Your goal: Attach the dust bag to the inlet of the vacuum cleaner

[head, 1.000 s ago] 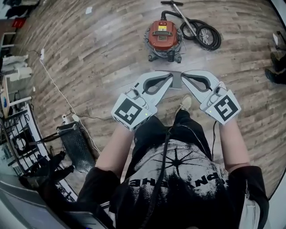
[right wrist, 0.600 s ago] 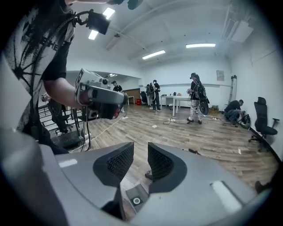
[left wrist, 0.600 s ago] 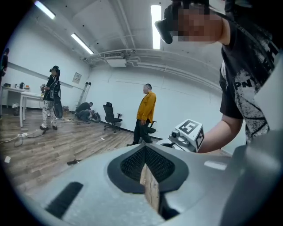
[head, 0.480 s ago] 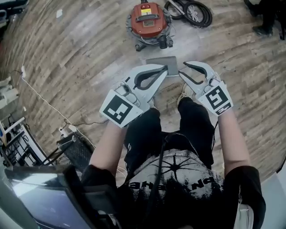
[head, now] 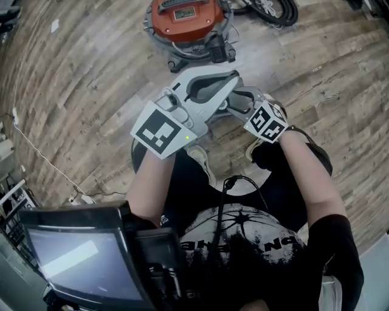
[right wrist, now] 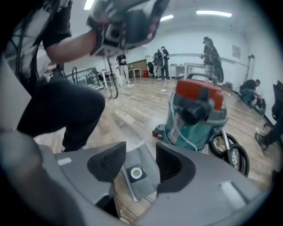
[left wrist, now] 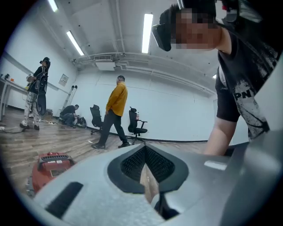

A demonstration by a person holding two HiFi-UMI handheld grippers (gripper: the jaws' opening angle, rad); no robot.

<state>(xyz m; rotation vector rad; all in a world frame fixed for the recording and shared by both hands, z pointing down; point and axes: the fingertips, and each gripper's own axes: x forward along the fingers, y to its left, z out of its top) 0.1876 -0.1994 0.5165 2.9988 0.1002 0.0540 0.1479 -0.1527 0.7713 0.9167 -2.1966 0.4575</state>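
Observation:
The grey dust bag (right wrist: pixel 140 176) lies flat on the wooden floor, its dark collar with a white ring facing up. My right gripper (right wrist: pixel 140 153) hangs above it, tilted down, its jaws opening with the bag seen in the gap, untouched. The vacuum cleaner (right wrist: pixel 199 117), red-lidded with a teal drum, stands just beyond the bag, its black inlet (right wrist: pixel 195 110) facing this way. In the head view the vacuum cleaner (head: pixel 182 18) is at the top; my left gripper (head: pixel 234 76) is shut, empty and level, and hides the bag. The right gripper (head: pixel 238 102) sits beside it.
A black hose and wheels (right wrist: pixel 232 156) lie right of the vacuum. My knee and leg (right wrist: pixel 62 110) crouch at the left. Several people (left wrist: pixel 112 112) and office chairs (left wrist: pixel 135 126) are farther off in the room. A dark monitor (head: pixel 79 255) is near my left side.
Both grippers have dropped toward the floor as the person crouched. The vacuum now looks much closer. The right jaws have opened and the bag has left them.

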